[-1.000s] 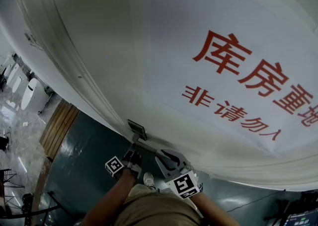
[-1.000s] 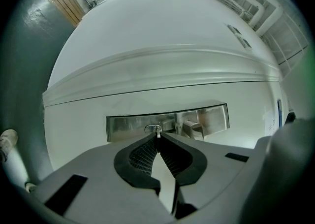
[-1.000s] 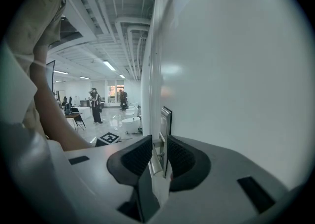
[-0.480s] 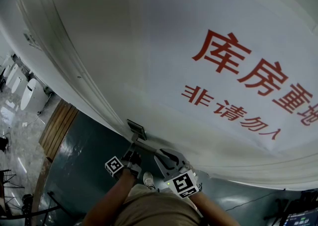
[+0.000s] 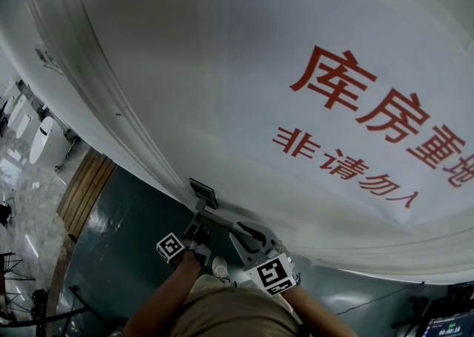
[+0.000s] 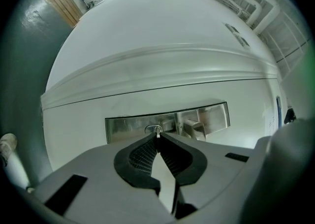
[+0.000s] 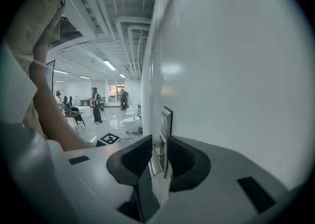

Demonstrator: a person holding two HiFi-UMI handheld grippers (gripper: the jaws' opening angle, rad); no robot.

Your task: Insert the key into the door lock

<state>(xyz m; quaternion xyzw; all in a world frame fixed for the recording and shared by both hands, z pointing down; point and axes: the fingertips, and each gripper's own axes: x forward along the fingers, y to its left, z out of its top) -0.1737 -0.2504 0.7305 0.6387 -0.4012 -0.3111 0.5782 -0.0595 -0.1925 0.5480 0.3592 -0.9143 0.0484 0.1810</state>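
The key [image 6: 157,131] is pinched between the closed jaws of the left hand-held gripper [image 6: 157,138], its tip at the keyhole in the steel lock plate [image 6: 125,126]. Just beside it, the right hand-held gripper [image 7: 159,139] clamps narrowly on the handle [image 7: 157,160]. The white door [image 5: 192,69] bears red lettering [image 5: 355,106].

Three near views, one door lock [image 6: 167,119]
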